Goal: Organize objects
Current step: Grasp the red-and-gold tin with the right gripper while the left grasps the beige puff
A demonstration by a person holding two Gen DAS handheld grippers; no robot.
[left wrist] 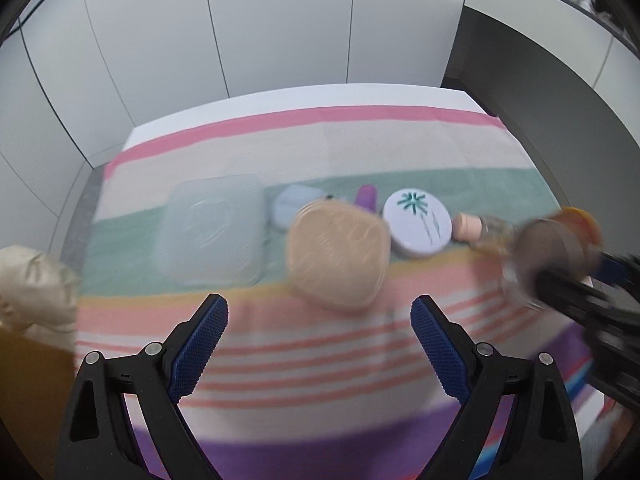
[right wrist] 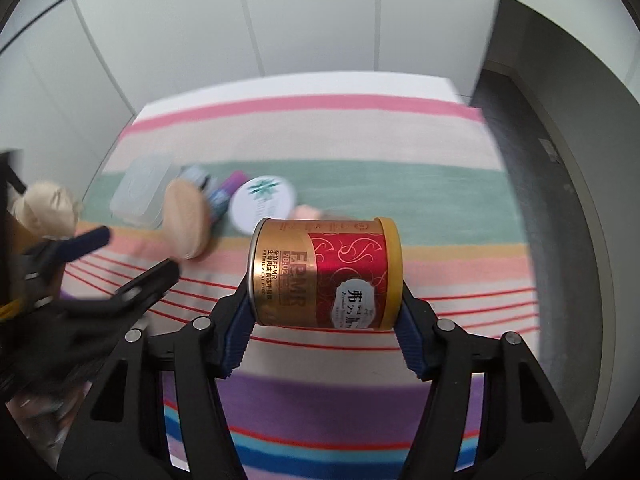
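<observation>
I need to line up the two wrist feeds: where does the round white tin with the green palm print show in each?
Left wrist: the white tin sits right of centre on the green stripe, just right of the tan lid.
Right wrist: the white tin lies left of centre, behind the cat food can held by the right gripper.
Shared landmark: the tan lid.

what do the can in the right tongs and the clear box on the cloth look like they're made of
The can looks like metal: glossy gold body with a bright rim, a red printed label, and what seems a yellow plastic lid on one end. The clear box looks like translucent, slightly frosted plastic; the cloth's stripes show faintly through it, though blur hides detail.
</observation>
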